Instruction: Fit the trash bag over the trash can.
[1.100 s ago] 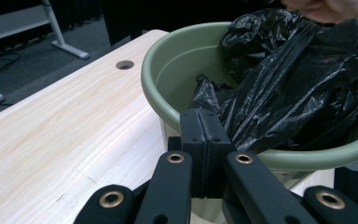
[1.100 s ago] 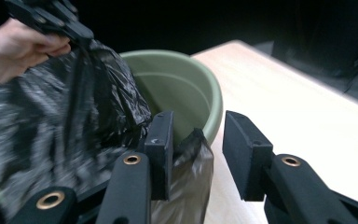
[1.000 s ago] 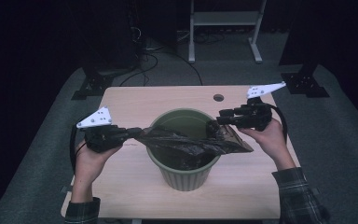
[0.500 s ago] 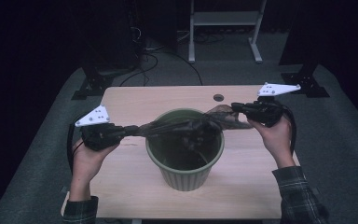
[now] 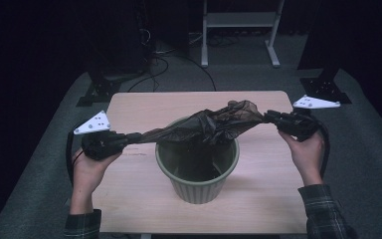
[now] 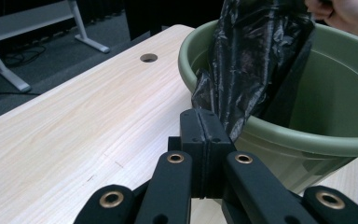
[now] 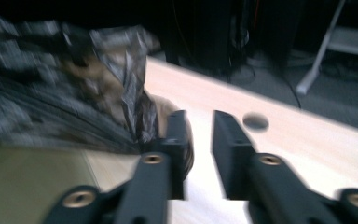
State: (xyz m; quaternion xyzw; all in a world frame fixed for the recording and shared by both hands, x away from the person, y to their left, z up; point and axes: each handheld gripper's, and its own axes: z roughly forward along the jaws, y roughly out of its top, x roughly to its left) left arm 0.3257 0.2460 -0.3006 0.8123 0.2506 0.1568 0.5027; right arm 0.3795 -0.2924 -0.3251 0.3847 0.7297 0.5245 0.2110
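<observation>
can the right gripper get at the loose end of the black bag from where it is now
Probably yes: the right gripper has its jaws apart, just been opening, right beside the black bag above the green bin, nothing between.

A crumpled dark plastic bag (image 5: 204, 127) stretches level above the upright green bin (image 5: 197, 172), partly drooping inside.

bins: 1 (image 5: 197, 172) | bin bags: 1 (image 5: 204, 127) | grippers: 2 (image 5: 129, 138) (image 5: 271, 117) | tables: 1 (image 5: 144, 107) | hands: 2 (image 5: 90, 167) (image 5: 306, 152)
</observation>
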